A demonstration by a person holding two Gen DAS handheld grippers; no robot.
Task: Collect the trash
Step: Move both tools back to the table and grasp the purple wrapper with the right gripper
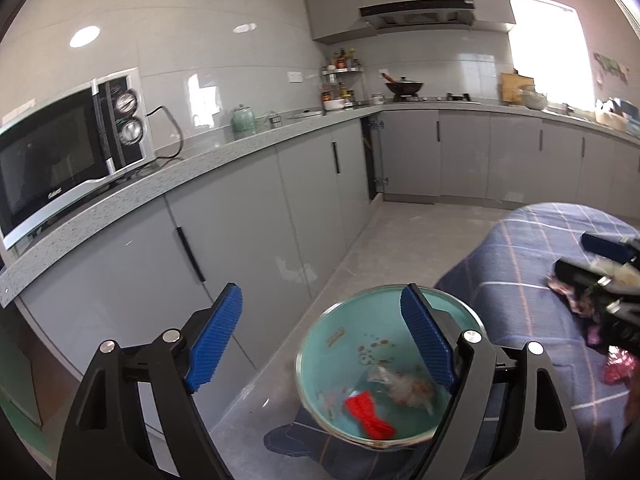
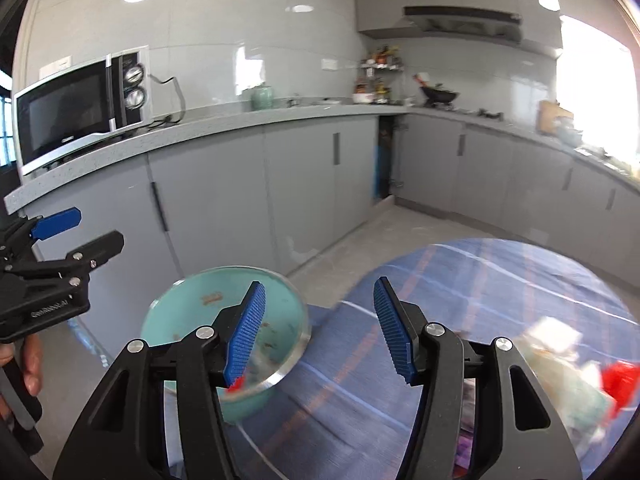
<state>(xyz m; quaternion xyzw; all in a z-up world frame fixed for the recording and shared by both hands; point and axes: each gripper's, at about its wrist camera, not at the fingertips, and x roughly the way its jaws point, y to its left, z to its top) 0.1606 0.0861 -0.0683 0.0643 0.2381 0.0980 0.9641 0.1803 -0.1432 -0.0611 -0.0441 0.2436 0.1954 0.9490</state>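
Observation:
A teal bowl (image 1: 352,344) stands at the edge of a table under a blue plaid cloth (image 1: 532,248). In the bowl lie a red wrapper (image 1: 368,420) and a crumpled clear wrapper (image 1: 404,388). My left gripper (image 1: 320,294) is open, its right finger over the bowl and its left finger outside it, with nothing held. My right gripper (image 2: 320,286) is open and empty above the cloth (image 2: 480,280), beside the bowl (image 2: 192,316). More trash lies blurred at the right: a red wrapper (image 2: 620,380) and pale packaging (image 2: 560,360). Dark patterned wrappers (image 1: 576,300) lie on the cloth.
A grey counter (image 1: 120,196) with a microwave (image 1: 60,160) runs along the left wall above grey cabinets (image 1: 248,232). A wok (image 1: 404,87) sits on the stove at the back. Grey floor (image 1: 420,232) lies between table and cabinets. A hand (image 2: 30,356) holds the left gripper's handle.

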